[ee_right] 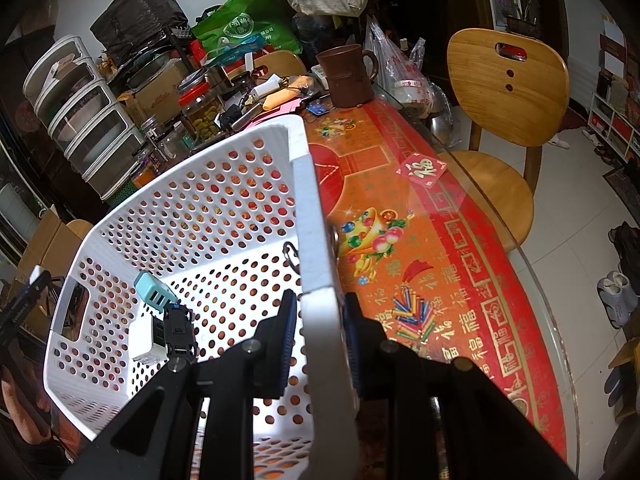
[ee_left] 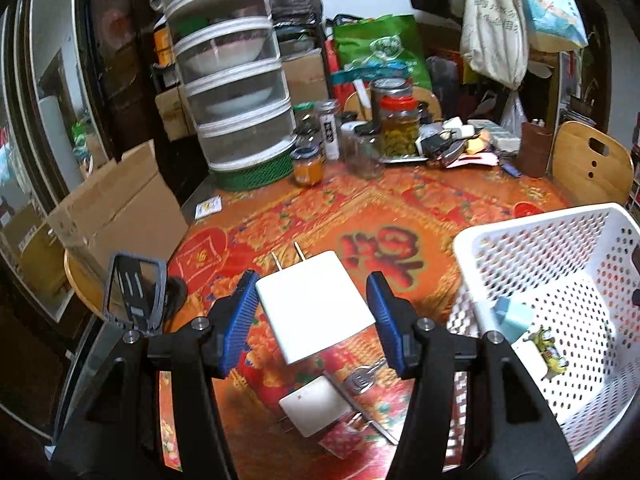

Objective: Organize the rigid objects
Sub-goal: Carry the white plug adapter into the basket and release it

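Your left gripper (ee_left: 314,300) grasps the white charger (ee_left: 316,316) across its flat body, the blue pads (ee_left: 240,312) pressing on two opposite edges and the prongs pointing to the far side. The charger hangs clear above the red tablecloth (ee_left: 400,200), just left of the white basket (ee_left: 520,224). The bite looks to sit near the corners rather than square on the sides, so I judge it could pivot: carry it level and without a jerk. Your right gripper (ee_right: 320,320) is clenched on the basket's right-hand wall, one pad inside and one outside. Hold that firm while the load comes over. Swing the charger right, clear the rim fully before lowering, and let go low over bare perforated floor, beside the light-blue plug (ee_left: 514,314) and the small toy (ee_left: 550,354) inside, not on top of them. A smaller white plug (ee_left: 314,404) and a metal piece (ee_left: 360,378) lie on the cloth beneath, near you, for later
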Motion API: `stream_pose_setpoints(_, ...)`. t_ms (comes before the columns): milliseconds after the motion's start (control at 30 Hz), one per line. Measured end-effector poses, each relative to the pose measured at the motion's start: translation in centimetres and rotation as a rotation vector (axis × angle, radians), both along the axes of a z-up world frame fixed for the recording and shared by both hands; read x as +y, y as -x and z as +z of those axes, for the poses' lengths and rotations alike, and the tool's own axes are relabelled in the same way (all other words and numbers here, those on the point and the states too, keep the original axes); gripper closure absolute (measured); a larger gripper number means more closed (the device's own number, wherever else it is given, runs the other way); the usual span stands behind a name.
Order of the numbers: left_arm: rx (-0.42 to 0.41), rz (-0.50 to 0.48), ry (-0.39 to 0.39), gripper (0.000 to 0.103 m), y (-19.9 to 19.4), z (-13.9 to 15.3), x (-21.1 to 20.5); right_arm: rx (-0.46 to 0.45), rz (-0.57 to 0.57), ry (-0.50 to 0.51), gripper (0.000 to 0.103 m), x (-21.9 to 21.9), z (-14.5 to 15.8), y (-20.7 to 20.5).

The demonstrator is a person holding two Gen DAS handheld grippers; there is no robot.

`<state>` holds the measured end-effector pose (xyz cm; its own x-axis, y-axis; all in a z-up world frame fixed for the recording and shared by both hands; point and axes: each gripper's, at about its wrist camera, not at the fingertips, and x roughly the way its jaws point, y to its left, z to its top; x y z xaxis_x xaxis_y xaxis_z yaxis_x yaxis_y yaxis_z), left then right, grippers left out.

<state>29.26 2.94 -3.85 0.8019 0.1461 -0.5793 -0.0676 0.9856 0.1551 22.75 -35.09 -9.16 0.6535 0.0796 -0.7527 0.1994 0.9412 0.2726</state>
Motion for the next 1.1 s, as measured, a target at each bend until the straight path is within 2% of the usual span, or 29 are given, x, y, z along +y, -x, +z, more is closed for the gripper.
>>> stream_pose_setpoints(233, -0.031, -0.076, -0.013, 0.05, 0.8, 2.5, -4.9, 0.001, 0.002, 0.003, 0.08, 0.1, -0.1, 0.0)
stream_pose_setpoints(433, -0.014, -0.16, -0.018, 0.05, 1.6, 2.6, -10.3, 0.002, 0.004, 0.005, 0.08, 0.2, -0.1, 0.0)
stream_pose_setpoints(633, 0.035, -0.215, -0.075, 0.05, 2.1, 0.6, -16.2, 0.003, 0.005, 0.005, 0.08, 0.2, -0.2, 0.1)
stream_pose_setpoints(800, 0.076, -0.239, -0.095, 0.05, 2.3, -1.3, -19.3, 0.005, 0.008, 0.007, 0.08, 0.1, -0.1, 0.1)
stream_pose_setpoints(1000, 0.131, -0.263, -0.102, 0.05, 2.1, -3.5, -20.6, 0.007, 0.011, 0.008, 0.08, 0.1, -0.1, 0.1)
stream_pose_setpoints(1100, 0.154, -0.279, -0.07, 0.049, 1.9, -4.2, -20.3, 0.006, 0.009, 0.007, 0.08, 0.1, -0.1, 0.1)
